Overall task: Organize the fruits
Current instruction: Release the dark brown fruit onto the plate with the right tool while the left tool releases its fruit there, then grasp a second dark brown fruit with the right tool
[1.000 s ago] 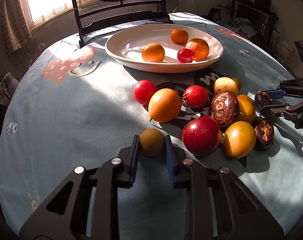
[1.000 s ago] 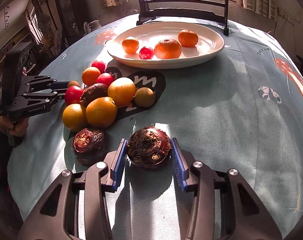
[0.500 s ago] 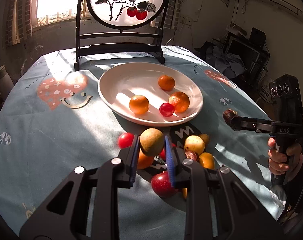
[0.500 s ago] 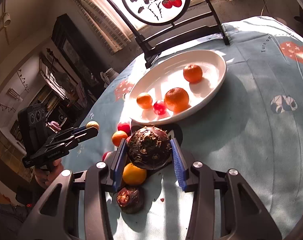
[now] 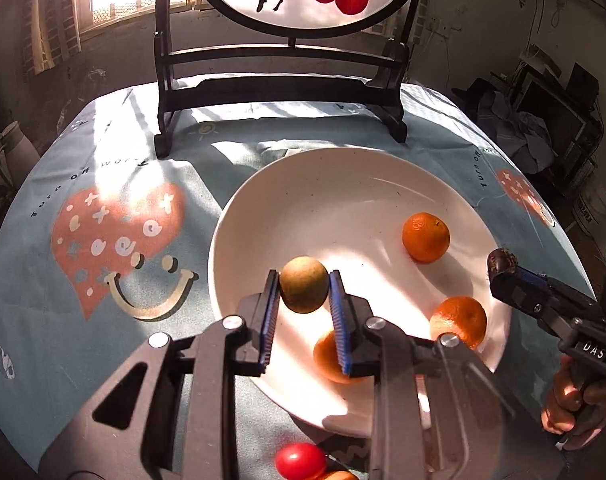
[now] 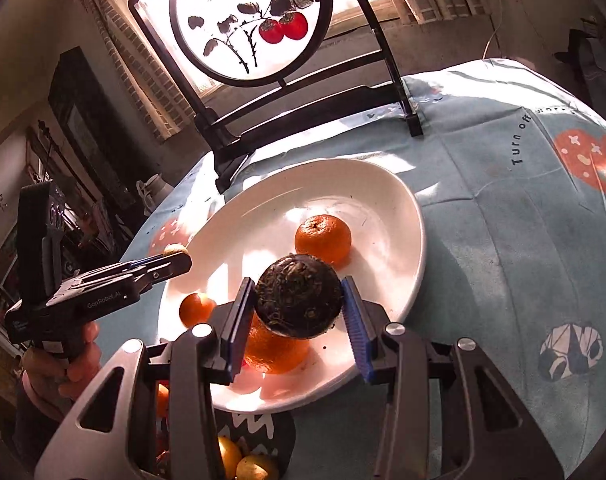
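Note:
My left gripper (image 5: 304, 292) is shut on a small olive-brown fruit (image 5: 304, 289) and holds it above the left part of the white plate (image 5: 263, 204). My right gripper (image 6: 299, 302) is shut on a dark wrinkled round fruit (image 6: 299, 300) above the plate's near side (image 6: 407, 208). Three oranges lie in the plate (image 5: 426, 236), (image 5: 459, 320), (image 5: 327, 360). The right gripper also shows in the left wrist view (image 5: 503, 266), and the left gripper in the right wrist view (image 6: 175, 256).
A dark wooden stand with a round painted screen (image 5: 279, 96) stands behind the plate. A red tomato (image 5: 301, 460) and yellow fruits (image 6: 243, 464) lie on the light blue tablecloth (image 5: 63, 320) in front of the plate.
Both grippers have lifted their fruits off the table and carried them forward over the plate. The plate now looks much closer in both views.

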The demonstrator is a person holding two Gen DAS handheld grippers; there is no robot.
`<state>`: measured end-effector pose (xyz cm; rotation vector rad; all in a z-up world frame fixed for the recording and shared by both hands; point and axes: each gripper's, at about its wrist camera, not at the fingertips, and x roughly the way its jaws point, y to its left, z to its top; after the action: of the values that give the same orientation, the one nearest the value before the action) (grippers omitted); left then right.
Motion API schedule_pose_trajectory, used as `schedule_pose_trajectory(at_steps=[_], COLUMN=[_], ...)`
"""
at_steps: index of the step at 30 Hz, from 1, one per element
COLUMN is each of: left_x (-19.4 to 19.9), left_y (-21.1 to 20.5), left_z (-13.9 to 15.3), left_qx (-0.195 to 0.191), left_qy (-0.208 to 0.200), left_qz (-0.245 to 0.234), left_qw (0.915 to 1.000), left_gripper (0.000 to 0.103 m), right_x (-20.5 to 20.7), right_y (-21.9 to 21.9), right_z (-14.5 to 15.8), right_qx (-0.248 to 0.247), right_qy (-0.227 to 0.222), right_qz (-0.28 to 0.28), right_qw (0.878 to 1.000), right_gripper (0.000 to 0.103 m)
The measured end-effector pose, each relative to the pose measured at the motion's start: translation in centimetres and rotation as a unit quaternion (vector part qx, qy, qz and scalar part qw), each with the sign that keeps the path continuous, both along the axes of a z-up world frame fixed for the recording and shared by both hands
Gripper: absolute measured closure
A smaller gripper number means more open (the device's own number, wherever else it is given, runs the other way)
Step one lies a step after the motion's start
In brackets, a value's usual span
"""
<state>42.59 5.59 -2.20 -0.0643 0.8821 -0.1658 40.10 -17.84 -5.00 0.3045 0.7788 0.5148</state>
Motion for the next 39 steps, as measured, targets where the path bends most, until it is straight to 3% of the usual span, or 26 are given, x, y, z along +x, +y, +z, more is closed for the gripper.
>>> schedule_pose_trajectory(at_steps=[1, 2, 3, 5, 9, 13, 14, 16, 19, 25, 29, 34, 39], left_x=[0.4, 0.6, 0.3, -1.0, -4.8, -9.7, -10.9, -13.4, -16.5, -18.5, -18.7, -18.8, -18.7], left_y=[0.1, 0.2, 0.3, 0.2, 0.1, 0.6, 0.9, 1.8, 2.9, 4.9, 4.9, 4.6, 4.6], left_z=[-0.2, -0.2, 0.2, 1.3, 3.4, 4.1, 3.9, 2.9, 0.9, -1.1, -1.2, -1.0, -1.1], left_qx=[0.002, 0.004, 0.007, 0.025, 0.057, 0.057, 0.051, 0.029, 0.002, -0.007, -0.009, -0.004, -0.003], left_qy=[0.005, 0.008, -0.004, -0.041, -0.073, -0.086, -0.086, -0.079, -0.070, -0.051, -0.050, -0.052, -0.049], left_qz=[0.008, 0.018, 0.028, 0.037, 0.035, 0.043, 0.049, 0.059, 0.055, 0.095, 0.097, 0.090, 0.091], left_qw=[0.9999, 0.9998, 0.9996, 0.9981, 0.9951, 0.9938, 0.9938, 0.9947, 0.9961, 0.9941, 0.9940, 0.9946, 0.9947], left_gripper=[0.073, 0.044, 0.024, 0.022, 0.008, 0.004, 0.002, 0.002, 0.002, 0.002, 0.002, 0.002, 0.002], right_x=[0.3, 0.4, 0.3, -0.4, -2.9, -6.5, -7.3, -9.5, -13.6, -16.7, -17.0, -17.6, -17.6], right_y=[0.1, 0.2, 0.2, 0.0, -0.1, 0.5, 0.9, 1.7, 2.0, 3.9, 5.1, 5.9, 6.2], right_z=[-0.1, -0.2, -0.1, 0.6, 2.9, 3.6, 3.4, 2.7, 1.7, 0.0, -1.6, -2.2, -2.7], right_qx=[-0.002, -0.006, -0.012, -0.017, -0.012, 0.000, -0.005, -0.030, -0.072, -0.137, -0.176, -0.200, -0.217], right_qy=[0.000, -0.001, -0.003, -0.013, -0.044, -0.040, -0.033, -0.020, -0.036, -0.024, -0.009, -0.025, -0.026], right_qz=[0.001, 0.000, -0.003, -0.003, 0.014, 0.070, 0.097, 0.152, 0.199, 0.253, 0.258, 0.261, 0.257], right_qw=[1.000, 1.000, 1.000, 1.000, 0.999, 0.997, 0.995, 0.988, 0.977, 0.957, 0.950, 0.944, 0.941], right_gripper=[0.059, 0.052, 0.048, 0.047, 0.047, 0.046, 0.040, 0.039, 0.039, 0.039, 0.039, 0.039, 0.054])
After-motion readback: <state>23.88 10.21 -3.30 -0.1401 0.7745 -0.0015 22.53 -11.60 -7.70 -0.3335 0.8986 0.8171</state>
